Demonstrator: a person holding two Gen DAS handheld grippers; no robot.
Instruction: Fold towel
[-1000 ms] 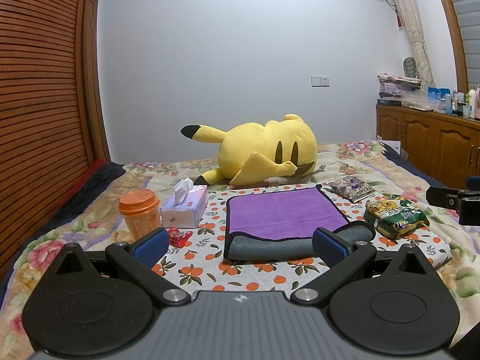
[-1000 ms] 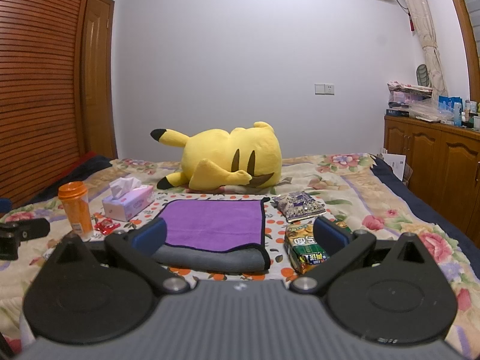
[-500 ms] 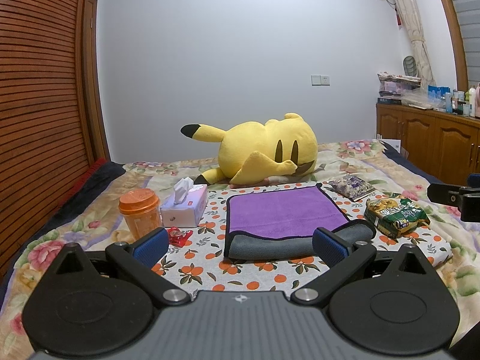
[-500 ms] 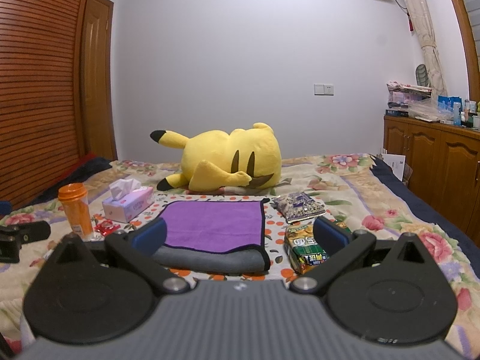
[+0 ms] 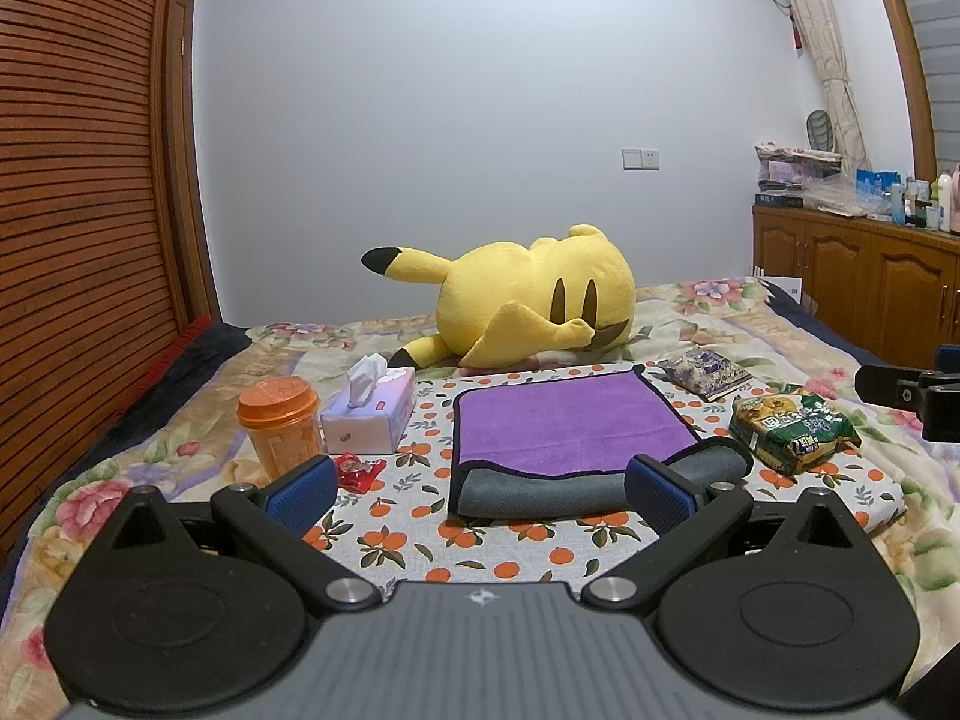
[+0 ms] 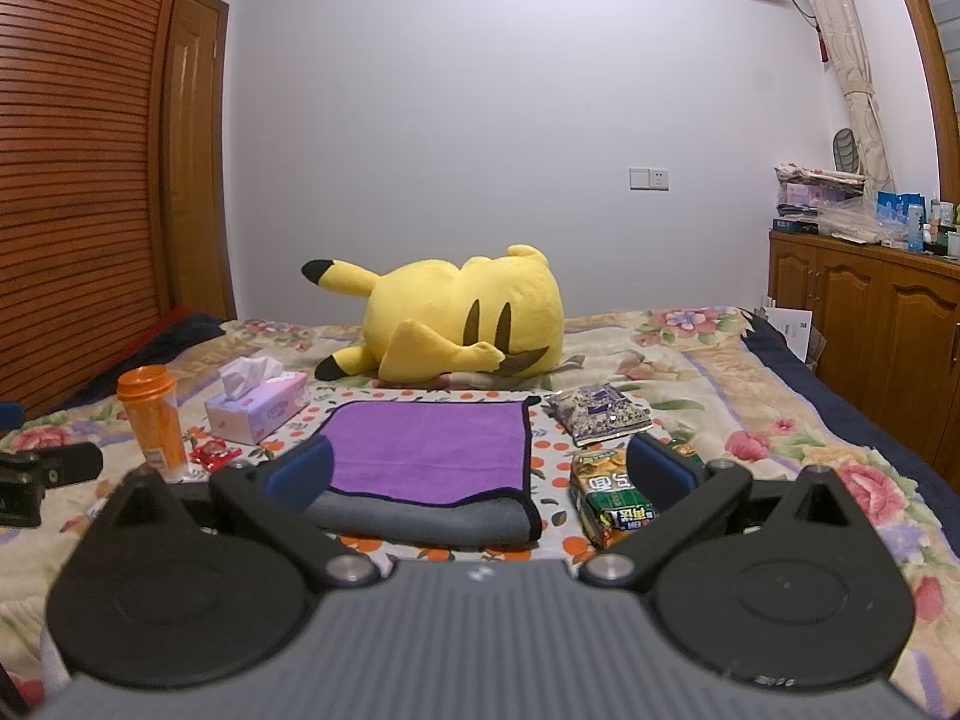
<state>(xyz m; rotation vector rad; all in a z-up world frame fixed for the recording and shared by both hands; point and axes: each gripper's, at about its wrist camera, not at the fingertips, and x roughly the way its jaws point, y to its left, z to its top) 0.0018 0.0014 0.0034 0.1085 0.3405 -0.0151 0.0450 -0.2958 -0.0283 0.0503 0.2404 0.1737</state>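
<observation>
A purple towel with a grey underside and black trim [image 5: 570,414] lies on the orange-print cloth on the bed, its near edge rolled up showing grey. It also shows in the right wrist view [image 6: 429,450]. My left gripper [image 5: 480,489] is open and empty, hovering just short of the towel's near edge. My right gripper [image 6: 480,471] is open and empty, also just short of the near edge, toward the towel's right side. Part of the right gripper [image 5: 912,393] shows at the left view's right edge.
An orange cup [image 5: 282,426], a tissue box [image 5: 372,414] and a red wrapper [image 5: 357,468] sit left of the towel. A green snack bag [image 5: 792,429] and a purple packet [image 5: 705,371] sit right. A yellow plush [image 5: 528,300] lies behind. Wooden cabinets [image 5: 858,276] stand at right.
Almost nothing: both grippers stay open and hold nearly still, with only a slight drift of the views. The towel has not moved.
</observation>
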